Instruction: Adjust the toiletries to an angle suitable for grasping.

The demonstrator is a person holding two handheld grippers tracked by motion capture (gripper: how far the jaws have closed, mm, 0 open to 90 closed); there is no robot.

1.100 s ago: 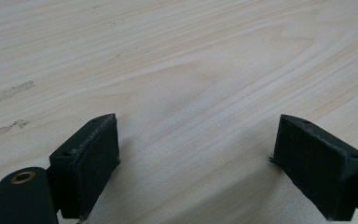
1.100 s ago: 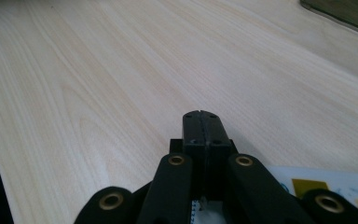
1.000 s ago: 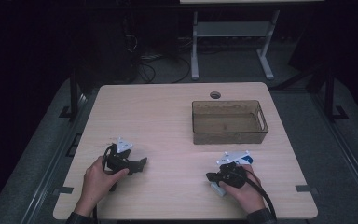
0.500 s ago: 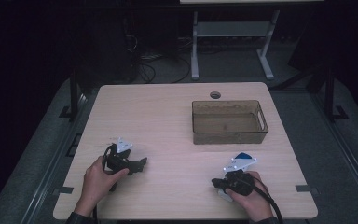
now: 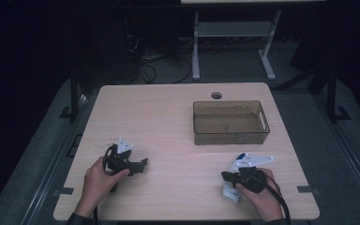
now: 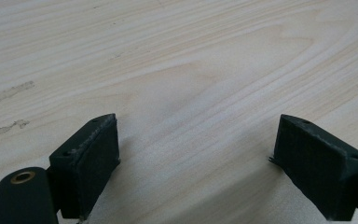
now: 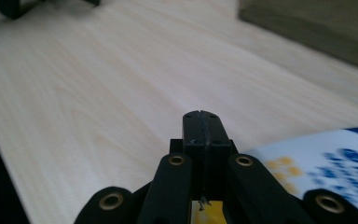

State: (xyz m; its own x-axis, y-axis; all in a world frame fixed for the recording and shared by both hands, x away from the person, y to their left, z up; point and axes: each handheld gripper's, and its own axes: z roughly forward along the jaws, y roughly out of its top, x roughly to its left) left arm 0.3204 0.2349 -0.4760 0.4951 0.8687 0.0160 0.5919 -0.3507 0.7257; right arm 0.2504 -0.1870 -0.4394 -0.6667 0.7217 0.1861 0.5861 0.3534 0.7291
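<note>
Resting near the front edge of the pale wooden table, the two black grippers sit well apart, each in one of the person's hands. The right gripper has its blunt, matte jaws pressed flat together with nothing between them; just beside it lies a white packet printed in blue and yellow, glossy and flat, which in the high view lies under the right hand. The left gripper holds its chunky, square-ended jaws wide apart over bare wood, whose grain runs in long smooth streaks with a few faint scuffs. Farther back, toward the right side, stands a translucent brownish plastic bin, rectangular, with straight walls and a slot handle in its end. Beyond it a small round hole pierces the tabletop.
</note>
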